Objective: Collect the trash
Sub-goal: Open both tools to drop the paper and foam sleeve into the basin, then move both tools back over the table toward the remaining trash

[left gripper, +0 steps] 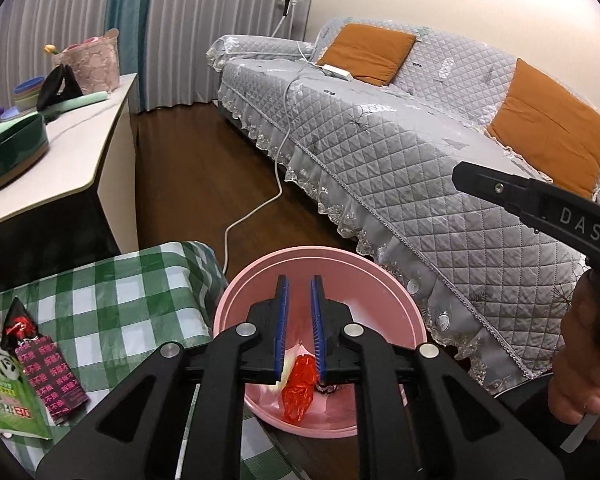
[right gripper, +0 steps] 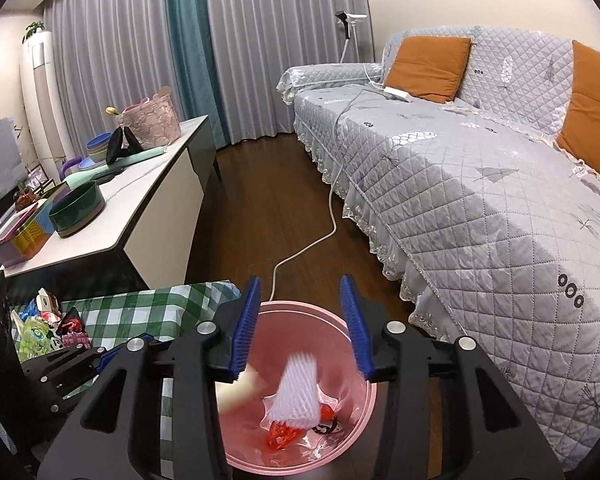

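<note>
Trash, a red wrapper [left gripper: 299,386] and white foam net [right gripper: 296,390], lay in the pink basin [right gripper: 356,432]. Left claw [left gripper: 300,322] hung slightly parted, empty. Right claw [right gripper: 302,322] stood released above the net.

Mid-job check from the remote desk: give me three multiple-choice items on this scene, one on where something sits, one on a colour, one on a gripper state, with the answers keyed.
1. Where is the pink basin?
A. On the sofa
B. On the floor beside the checked table
C. On the white cabinet

2. What colour are the cushions on the sofa?
A. Orange
B. Green
C. Blue

3. How does the right gripper stand?
A. Shut on a white foam net
B. Shut on a red wrapper
C. Open, nothing between its pads

Key: 1 B, the basin sits low against the green checked table, above the dark wood floor. 2 A, both cushions are plain orange. 3 C, the blue pads stand apart, and the white foam net shows blurred below them over the basin, apart from both.
</note>
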Demonstrator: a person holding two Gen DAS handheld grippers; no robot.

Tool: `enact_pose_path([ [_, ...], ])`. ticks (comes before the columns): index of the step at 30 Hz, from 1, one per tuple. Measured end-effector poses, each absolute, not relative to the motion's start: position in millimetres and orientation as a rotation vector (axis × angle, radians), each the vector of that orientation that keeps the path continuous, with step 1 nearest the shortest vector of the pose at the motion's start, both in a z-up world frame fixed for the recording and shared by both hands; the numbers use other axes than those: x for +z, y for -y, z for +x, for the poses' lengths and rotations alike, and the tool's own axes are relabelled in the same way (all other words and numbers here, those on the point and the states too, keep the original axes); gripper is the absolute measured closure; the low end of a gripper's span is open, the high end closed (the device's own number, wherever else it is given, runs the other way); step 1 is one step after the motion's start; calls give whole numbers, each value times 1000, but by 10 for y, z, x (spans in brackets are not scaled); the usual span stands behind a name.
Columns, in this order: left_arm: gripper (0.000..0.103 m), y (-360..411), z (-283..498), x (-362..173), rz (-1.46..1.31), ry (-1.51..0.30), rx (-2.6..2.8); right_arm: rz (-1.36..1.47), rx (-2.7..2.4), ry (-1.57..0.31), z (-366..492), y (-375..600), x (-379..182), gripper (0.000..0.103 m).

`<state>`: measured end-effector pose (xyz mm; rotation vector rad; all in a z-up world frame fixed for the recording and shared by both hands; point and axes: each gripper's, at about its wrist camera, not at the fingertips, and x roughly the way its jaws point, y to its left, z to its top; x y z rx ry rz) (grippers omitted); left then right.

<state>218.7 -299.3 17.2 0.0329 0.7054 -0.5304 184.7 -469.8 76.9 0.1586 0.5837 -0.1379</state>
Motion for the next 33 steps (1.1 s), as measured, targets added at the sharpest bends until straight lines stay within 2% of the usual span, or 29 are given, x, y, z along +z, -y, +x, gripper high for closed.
enact_pose_path([
  [7, 91, 2921, 2116, 259, 31, -696, -522, 159, -142, -587, 1850, 4704, 756, 58],
  [9, 87, 2877, 2090, 302, 30, -691, -518, 149, -139, -584, 1842, 4685, 759, 58],
  [12, 79, 2784, 2021, 377, 33, -674, -503, 128, -139, -574, 1814, 4636, 774, 51],
  [16, 79, 2606, 1929, 488, 31, -653, -484, 91, -135, -564, 1785, 4536, 796, 47],
  [33, 79, 1369, 1530, 873, -24, -554, -341, 32, -39, -544, 1617, 4039, 909, 48],
])
